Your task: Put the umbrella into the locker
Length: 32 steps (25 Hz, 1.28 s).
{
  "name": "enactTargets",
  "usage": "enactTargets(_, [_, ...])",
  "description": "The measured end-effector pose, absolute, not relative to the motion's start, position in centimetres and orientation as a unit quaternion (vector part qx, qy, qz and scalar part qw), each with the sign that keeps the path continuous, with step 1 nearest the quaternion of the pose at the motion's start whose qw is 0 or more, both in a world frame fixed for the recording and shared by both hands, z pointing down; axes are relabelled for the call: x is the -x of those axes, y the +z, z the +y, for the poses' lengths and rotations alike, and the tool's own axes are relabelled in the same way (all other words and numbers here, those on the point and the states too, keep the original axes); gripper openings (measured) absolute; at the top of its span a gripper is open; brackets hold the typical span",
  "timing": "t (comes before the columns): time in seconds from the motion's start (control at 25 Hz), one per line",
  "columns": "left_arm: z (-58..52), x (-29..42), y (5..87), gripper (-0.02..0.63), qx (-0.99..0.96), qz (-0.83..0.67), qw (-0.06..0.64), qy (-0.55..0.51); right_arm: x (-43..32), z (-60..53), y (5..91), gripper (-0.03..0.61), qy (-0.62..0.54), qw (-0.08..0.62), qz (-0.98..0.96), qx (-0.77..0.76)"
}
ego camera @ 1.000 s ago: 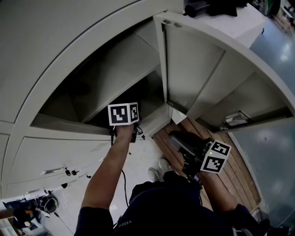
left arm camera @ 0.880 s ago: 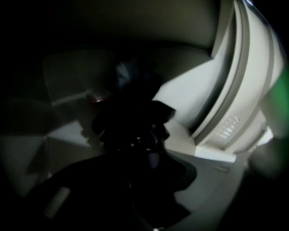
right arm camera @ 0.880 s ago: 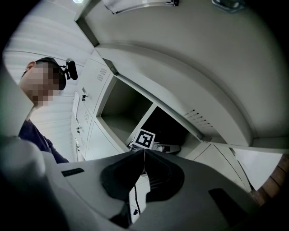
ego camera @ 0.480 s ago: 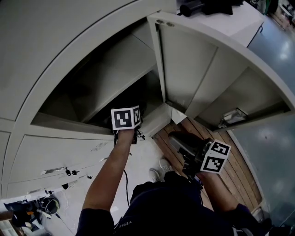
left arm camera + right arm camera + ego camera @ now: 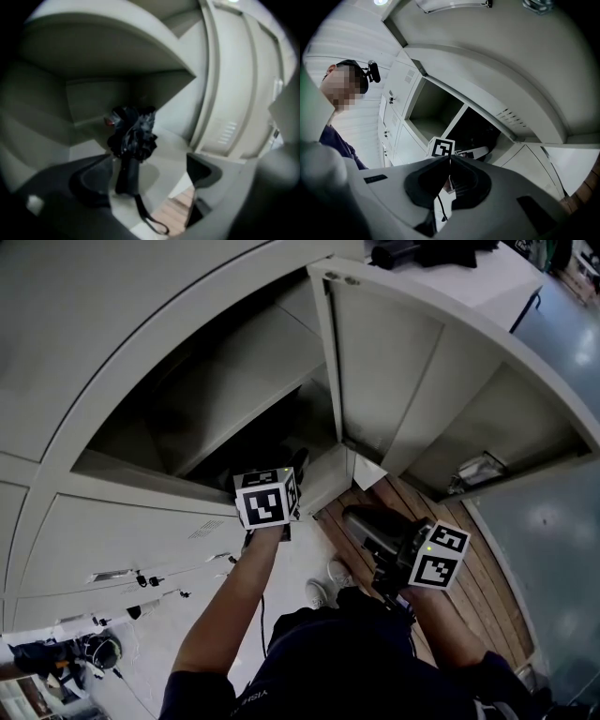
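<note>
- Black folded umbrella (image 5: 132, 140) lies on the floor of the open locker (image 5: 225, 93) compartment. It sits straight ahead of the left gripper (image 5: 149, 161), with its bunched canopy at the far end and its handle nearest the jaws.
- Left gripper's jaws are opening and stand wide. The handle lies in the gap between them, closer to the left-hand jaw, and neither pad presses on it, so nothing is held.
- A thin wrist strap (image 5: 150, 220) trails from the handle back under the gripper and over the compartment's front lip.
- Right gripper (image 5: 449, 164) has its jaws together on nothing. It is held level and well back from the compartment, which shows dark beyond its tips.
- Judged from this, the main step is done, since the umbrella rests inside the locker on its own.
- What looks left is to draw the left gripper clear without snagging the strap.
- The locker door (image 5: 394, 362) stands open to the right of the left gripper. The task sentence does not ask for it to be shut.
</note>
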<state>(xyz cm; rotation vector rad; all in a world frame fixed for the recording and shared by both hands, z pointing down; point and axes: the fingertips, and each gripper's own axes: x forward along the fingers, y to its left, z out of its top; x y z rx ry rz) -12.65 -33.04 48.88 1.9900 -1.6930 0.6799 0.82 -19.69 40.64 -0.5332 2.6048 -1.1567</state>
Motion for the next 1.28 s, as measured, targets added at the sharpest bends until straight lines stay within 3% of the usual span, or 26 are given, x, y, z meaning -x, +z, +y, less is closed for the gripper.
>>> enactTargets(0.36, [-27.6,9.1,44.5,0.465,-0.791,-0.553,0.201,0.167,-1.0,-19.6,39.8,0.008,-0.386,0.129,0.894,0.187])
enactTargets(0.4, [-26.9,8.8,44.0,0.436,-0.799,-0.544,0.199,0.160,-1.0,-19.6,39.7,0.008,-0.385,0.131,0.894,0.187])
enactTargets(0.56, [-24.4,8.6,42.0,0.207,-0.823,-0.522,0.173,0.140,-0.6,-19.5,39.1,0.008,-0.377,0.133,0.898,0.185])
enactTargets(0.8, [-20.9,9.9,41.4,0.011,-0.835,-0.509,0.159,0.136,0.8,-18.3,38.7,0.008,-0.369,0.120,0.905,0.172])
enactTargets(1.28, [-15.2,12.5,40.3,0.003,-0.861,-0.478,0.132,0.113,4.0,-16.0,37.8,0.008,-0.353,0.097,0.917,0.159])
